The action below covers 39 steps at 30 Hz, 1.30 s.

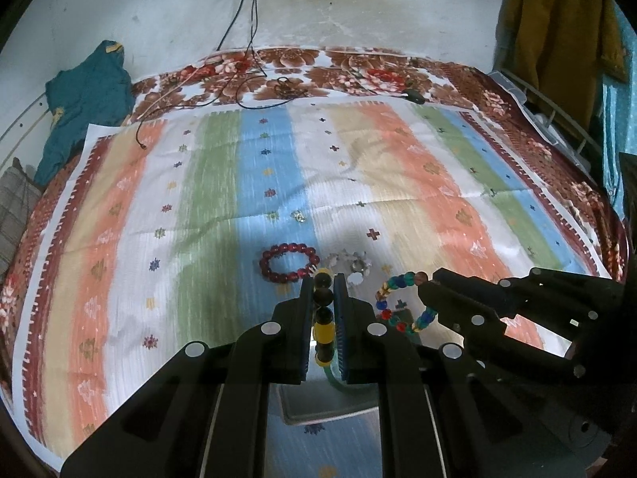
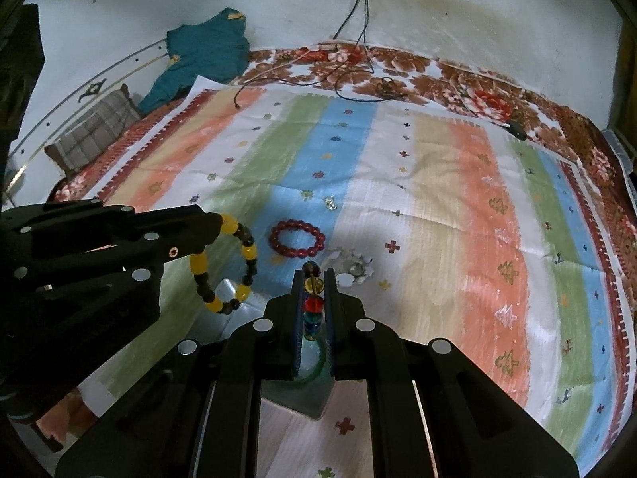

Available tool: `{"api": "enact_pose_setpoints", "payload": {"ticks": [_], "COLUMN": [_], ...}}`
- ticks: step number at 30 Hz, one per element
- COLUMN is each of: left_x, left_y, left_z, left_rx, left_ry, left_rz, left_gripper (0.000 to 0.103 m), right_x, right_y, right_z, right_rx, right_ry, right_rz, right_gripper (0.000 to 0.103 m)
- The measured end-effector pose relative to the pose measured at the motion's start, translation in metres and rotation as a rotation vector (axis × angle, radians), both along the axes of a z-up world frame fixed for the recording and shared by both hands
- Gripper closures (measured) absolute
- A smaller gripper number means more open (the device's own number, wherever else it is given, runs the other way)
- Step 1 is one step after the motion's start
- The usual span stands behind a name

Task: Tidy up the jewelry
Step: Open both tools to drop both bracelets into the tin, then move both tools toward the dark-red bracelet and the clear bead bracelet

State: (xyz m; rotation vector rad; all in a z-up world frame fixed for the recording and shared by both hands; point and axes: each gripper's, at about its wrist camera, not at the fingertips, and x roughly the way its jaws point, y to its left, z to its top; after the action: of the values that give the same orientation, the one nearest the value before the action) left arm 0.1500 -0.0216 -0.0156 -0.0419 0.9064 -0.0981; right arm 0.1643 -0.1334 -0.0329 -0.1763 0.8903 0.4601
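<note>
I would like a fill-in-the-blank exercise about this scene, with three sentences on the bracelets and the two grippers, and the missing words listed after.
1. The left gripper is shut on the bracelet of black and ______ beads.
2. The right gripper holds the multicoloured bracelet, while the dark ______ bracelet lies on the striped cloth.
3. Below both grippers a green bangle lies in a metal ______.

Missing words: yellow; red; tray
</note>
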Motion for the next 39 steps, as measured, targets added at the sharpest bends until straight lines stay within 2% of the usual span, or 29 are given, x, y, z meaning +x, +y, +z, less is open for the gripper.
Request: {"api": "enact_pose_setpoints", "payload": {"ticks": [15,20,21,22,23,24,25,30,39], "left_x": [-0.025,-0.024,-0.023,-0.022,-0.021,-0.021,-0.02,-0.015,-0.003], "left_y": [-0.002,0.004,0.006,0.009,0.013,0.016,0.019,0.026,0.031], "left_z": [-0.002,-0.006,-0.007,-0.009,-0.01,-0.011,-0.012,-0.018,-0.025], "left_rx": [-0.016,-0.031,-0.035,-0.039,-0.04,-0.038,-0.037,-0.042,-0.04], "left_ry": [0.006,0.027,0.035,0.041,0.043,0.043,0.043,0.062,0.086], "left_rz": [0.005,0.036,0.046,0.057,0.073,0.084,0.096,0.115,0.125], "left_gripper": [0.093,0.093,0.086,0.078,0.078,0.078,0.078,0.072,0.062], "right_x": [-0.023,-0.02,-0.019,-0.017,-0.016,-0.015,-0.013,-0.006,0.012], "right_y": [-0.006,-0.01,-0.01,-0.012,-0.013,-0.015,-0.015,-0.016,-0.017], "right_z": [-0.004,-0.013,-0.013,-0.013,-0.013,-0.013,-0.014,-0.02,-0.027], "right_rx": [0.016,0.024,0.021,0.021,0.021,0.021,0.019,0.001,-0.017], "right_ry": [0.023,0.071,0.073,0.072,0.071,0.073,0.077,0.096,0.115], "right_rz": [0.002,-0.015,-0.025,-0.036,-0.042,-0.05,-0.052,-0.06,-0.071], "right_gripper": [0.093,0.092,0.09,0.084,0.078,0.067,0.065,0.065,0.058]}}
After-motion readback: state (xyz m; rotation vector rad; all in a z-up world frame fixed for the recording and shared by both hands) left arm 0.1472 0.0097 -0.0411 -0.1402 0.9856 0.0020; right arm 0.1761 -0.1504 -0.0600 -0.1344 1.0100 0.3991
